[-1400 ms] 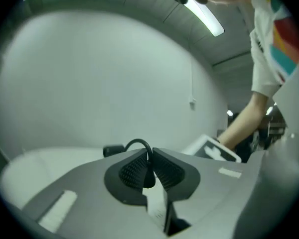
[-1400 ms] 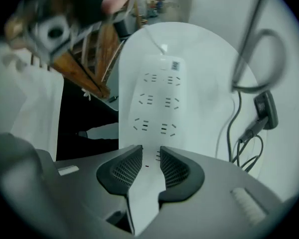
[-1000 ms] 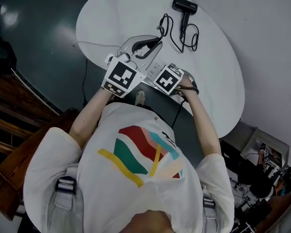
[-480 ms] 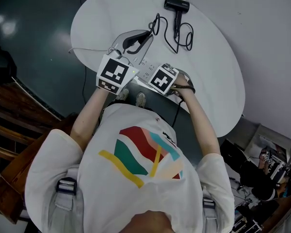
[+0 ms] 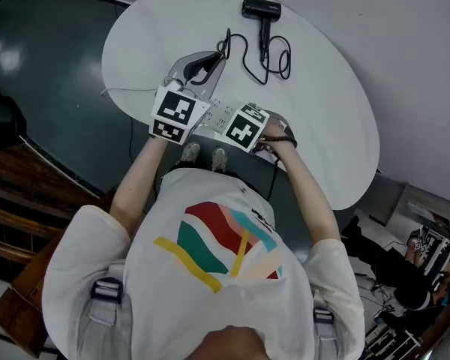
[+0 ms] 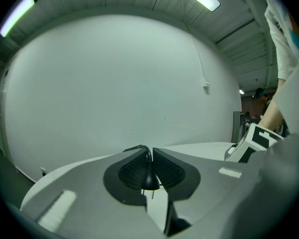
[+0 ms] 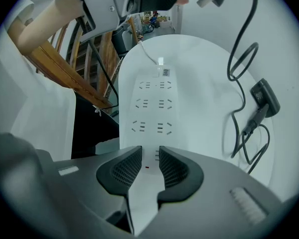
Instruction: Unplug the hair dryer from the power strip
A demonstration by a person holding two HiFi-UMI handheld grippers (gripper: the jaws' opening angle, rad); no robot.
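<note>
Left claw [image 6: 150, 156] has edged slightly toward the right claw's marker cube [image 5: 244, 127] over the last second; right claw [image 7: 150, 159] has stayed put. Left jaws are clamped on the black plug [image 6: 149, 179], whose prongs are bare, held in the air clear of the power strip [image 7: 152, 108]. Right jaws stand apart over the strip's near end; contact not discernible. Strip: white, flat, rectangular, rows of empty sockets. Hair dryer [image 5: 261, 9] — matte black, T-shaped — lies at the far side of the smooth white oval worktop [image 5: 322, 103], its thin black cord [image 5: 249, 64] in loose loops.

Black hair dryer [image 5: 262, 8], black plug [image 6: 149, 179], white power strip [image 7: 152, 108], white table [image 5: 322, 88]
</note>
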